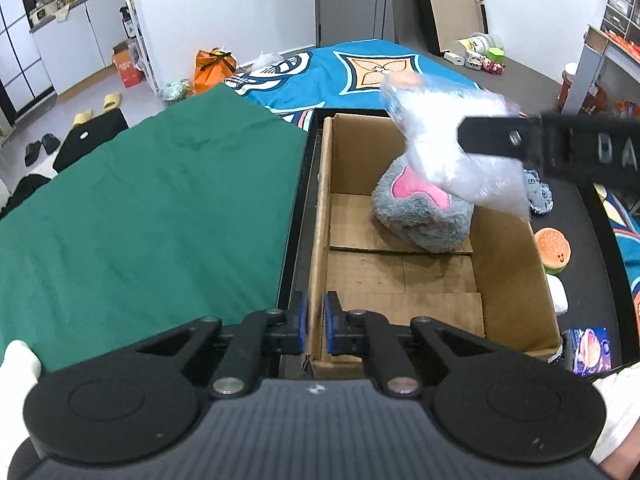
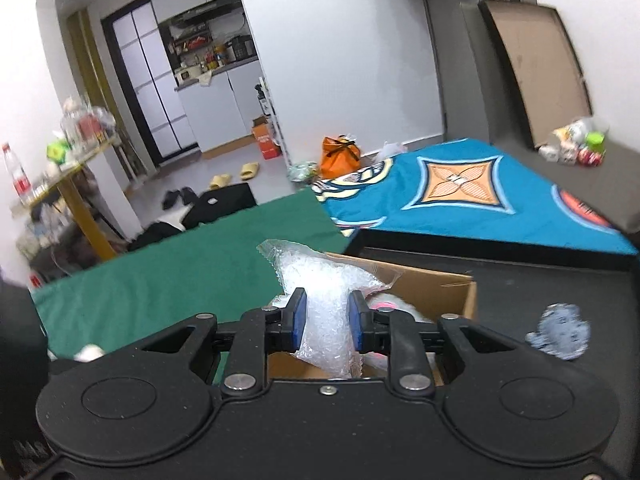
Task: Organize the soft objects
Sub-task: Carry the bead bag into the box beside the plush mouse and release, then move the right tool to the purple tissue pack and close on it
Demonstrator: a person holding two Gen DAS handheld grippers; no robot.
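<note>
Above the cardboard box, at two o'clock, the right gripper clamps a bubble-wrap bag; the left gripper pinches the box's wall.

A black table carries the things. A green cloth covers its left part, lying flat up to the left side of an open cardboard box that stands on the bare black top. To the right of the box, directly on the table, lie a small blue-grey patterned piece of fabric, a burger-shaped soft toy, a white soft thing just below it, and a small printed packet near the box's front corner. Beyond the table lies a blue patterned cloth; what bears it cannot be told.
</note>
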